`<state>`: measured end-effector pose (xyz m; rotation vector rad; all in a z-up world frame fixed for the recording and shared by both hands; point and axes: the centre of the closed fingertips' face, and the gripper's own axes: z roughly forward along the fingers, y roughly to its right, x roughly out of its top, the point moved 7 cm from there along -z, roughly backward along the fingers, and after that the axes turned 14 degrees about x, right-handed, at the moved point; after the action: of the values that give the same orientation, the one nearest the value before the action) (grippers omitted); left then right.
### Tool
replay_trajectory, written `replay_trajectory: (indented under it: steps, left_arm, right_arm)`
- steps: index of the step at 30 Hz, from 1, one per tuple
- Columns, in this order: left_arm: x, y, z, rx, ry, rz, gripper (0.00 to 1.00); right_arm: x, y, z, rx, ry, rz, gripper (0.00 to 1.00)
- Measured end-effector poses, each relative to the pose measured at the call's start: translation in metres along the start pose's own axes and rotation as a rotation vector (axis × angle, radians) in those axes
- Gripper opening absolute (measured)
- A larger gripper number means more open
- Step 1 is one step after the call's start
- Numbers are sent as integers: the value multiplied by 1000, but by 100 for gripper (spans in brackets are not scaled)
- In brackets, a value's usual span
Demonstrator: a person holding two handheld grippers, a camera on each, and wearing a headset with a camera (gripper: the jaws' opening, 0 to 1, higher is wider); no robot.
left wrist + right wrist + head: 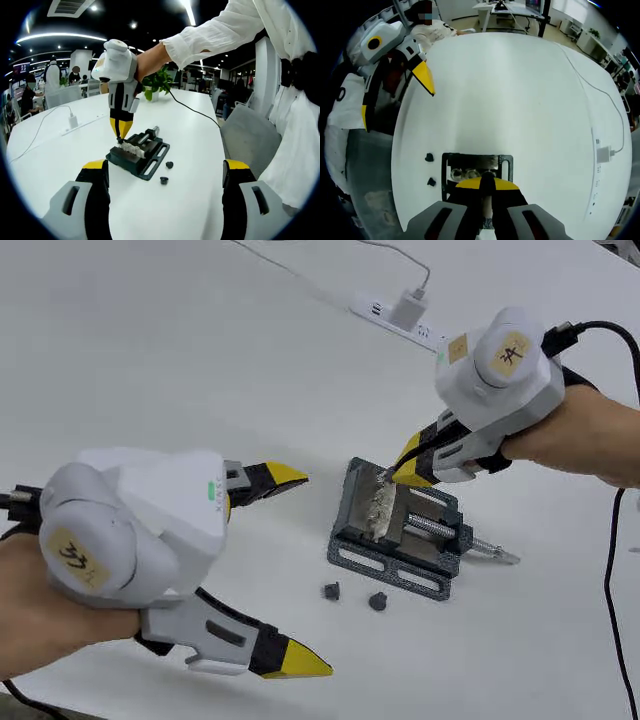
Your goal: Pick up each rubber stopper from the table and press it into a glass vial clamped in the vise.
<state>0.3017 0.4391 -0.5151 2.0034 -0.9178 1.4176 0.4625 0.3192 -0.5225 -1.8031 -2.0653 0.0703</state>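
A small grey vise (352, 558) stands on the white table and clamps a row of glass vials (376, 502). My right gripper (393, 476) is directly over the vials, its yellow tips shut on a dark rubber stopper (487, 181) that touches the row of vials (468, 173). Two loose rubber stoppers (331, 591) (377, 601) lie just in front of the vise. My left gripper (297, 568) hovers open to the left of them, holding nothing. In the left gripper view the vise (150, 167), the stoppers (169, 164) and the right gripper (120, 134) lie ahead.
A white power strip (385, 316) with a plugged charger (408, 310) and its cable lies at the far side of the table. The vise's screw handle (492, 551) sticks out to the right. A black cable (610, 570) hangs from the right gripper.
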Motion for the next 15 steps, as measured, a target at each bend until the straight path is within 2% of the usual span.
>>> replay_trajectory:
  steps: [7,11,15]
  left_arm:
    - [0,0,0,-2,-1,-1,93]
    - [0,-1,0,-1,1,-4,93]
    - [0,-1,0,-3,1,-4,92]
  right_arm:
    - [0,1,0,10,11,25,1]
    - [2,-2,0,6,-2,4,1]
    - [1,0,1,10,8,26,1]
